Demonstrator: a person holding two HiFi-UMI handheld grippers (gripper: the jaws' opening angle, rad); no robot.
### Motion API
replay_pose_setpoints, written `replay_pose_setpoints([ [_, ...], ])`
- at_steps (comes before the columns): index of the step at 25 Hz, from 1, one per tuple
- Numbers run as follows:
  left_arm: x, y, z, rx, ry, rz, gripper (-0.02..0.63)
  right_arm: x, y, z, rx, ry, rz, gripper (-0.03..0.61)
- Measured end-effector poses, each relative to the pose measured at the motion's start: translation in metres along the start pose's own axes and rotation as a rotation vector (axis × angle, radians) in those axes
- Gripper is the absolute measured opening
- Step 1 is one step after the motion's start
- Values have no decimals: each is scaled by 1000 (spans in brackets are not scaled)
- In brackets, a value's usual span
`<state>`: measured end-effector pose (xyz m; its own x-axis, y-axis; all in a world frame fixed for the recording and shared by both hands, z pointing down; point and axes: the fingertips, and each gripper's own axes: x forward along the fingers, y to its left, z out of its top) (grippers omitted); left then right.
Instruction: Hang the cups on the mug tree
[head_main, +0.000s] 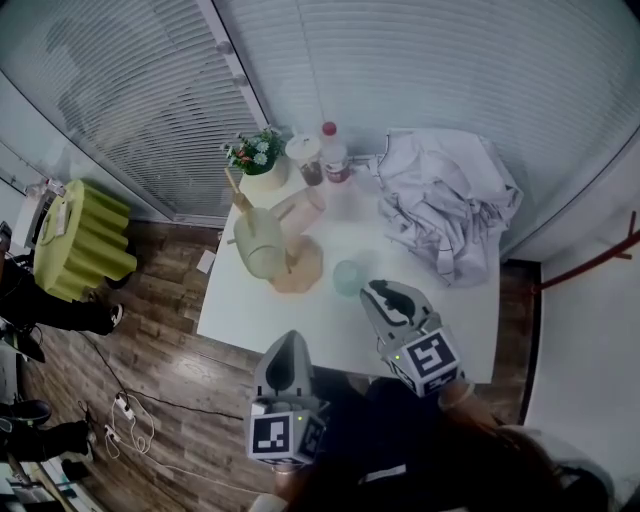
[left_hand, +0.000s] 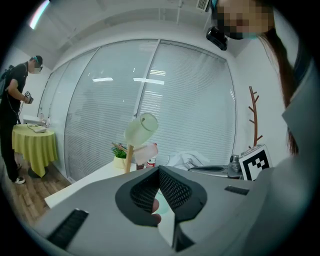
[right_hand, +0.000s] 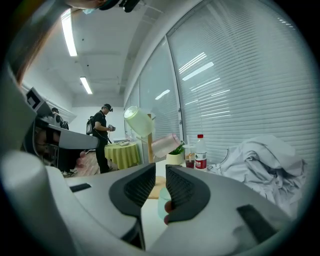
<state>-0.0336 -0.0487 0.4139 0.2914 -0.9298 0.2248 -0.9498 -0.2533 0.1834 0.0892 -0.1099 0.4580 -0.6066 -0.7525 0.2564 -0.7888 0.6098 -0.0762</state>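
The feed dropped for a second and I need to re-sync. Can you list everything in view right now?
table: one, white, centre
mug tree: one, wooden, on the table's left part
green cup: one, pale green, hung on the mug tree
pink cup: one, pale pink, hung on the mug tree
loose cup: one, pale teal, on the table ahead of the right gripper
potted plant: one, green in a cream pot, at the table's far edge
jar: one, white lid, beside the plant
bottle: one, red cap, beside the jar
cloth: one, white, crumpled, on the table's right part
side table: one, yellow-green cover, far left
left gripper: grey, jaws together, empty
right gripper: grey, jaws slightly apart, empty
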Motion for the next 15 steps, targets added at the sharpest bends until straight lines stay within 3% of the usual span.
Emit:
replay_pose_setpoints([
  [3, 1, 7, -1, -19, 8, 11, 2, 8, 0, -3, 7, -4, -1, 72],
  [8, 1, 19, -2, -22, 13, 33, 2, 23, 2, -12, -3, 28, 15, 153],
  [15, -1, 32, -7, -5, 56, 60, 2, 44, 6, -21, -41, 51, 29, 202],
])
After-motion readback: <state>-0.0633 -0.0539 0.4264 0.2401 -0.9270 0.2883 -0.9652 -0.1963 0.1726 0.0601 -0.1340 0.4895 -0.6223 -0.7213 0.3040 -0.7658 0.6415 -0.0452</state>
